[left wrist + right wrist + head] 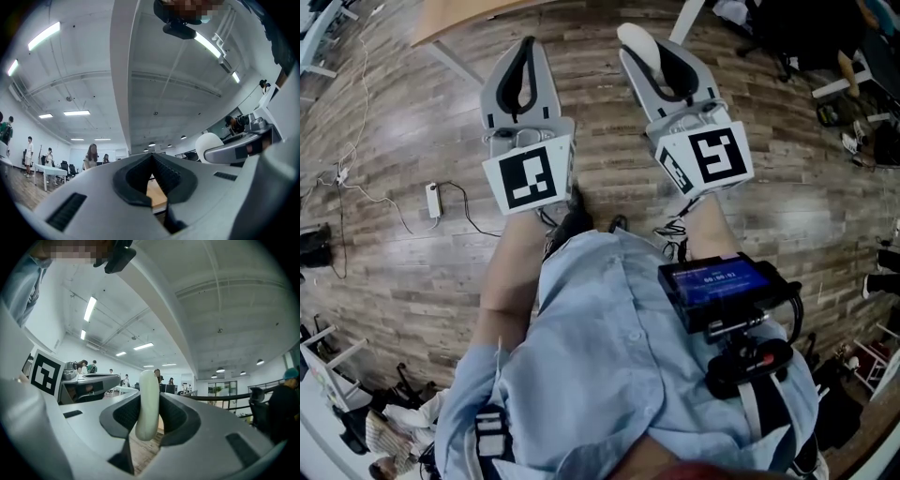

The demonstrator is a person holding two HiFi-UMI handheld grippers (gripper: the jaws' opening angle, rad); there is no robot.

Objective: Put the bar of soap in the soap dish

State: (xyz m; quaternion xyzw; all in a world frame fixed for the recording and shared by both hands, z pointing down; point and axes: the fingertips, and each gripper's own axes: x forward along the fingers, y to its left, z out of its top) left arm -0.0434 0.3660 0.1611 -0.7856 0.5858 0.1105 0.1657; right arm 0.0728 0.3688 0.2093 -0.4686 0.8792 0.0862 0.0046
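A pale, rounded bar of soap (636, 39) sits upright between the jaws of my right gripper (661, 58), which is shut on it. In the right gripper view the soap (147, 420) stands on edge between the dark pads (176, 416), and the right gripper (150, 394) points up towards the ceiling. My left gripper (527, 47) is held beside it at the left, its tips together with nothing in them. The left gripper view shows the left gripper (151, 158) shut and empty, with the soap (209, 146) at the right. No soap dish is in view.
Both grippers are held over a wooden plank floor (609, 169). A table edge (469, 19) lies at the top left, and a power strip with a cable (433, 199) on the floor at the left. Office chairs (787, 37) stand at the top right. People stand far off (91, 157).
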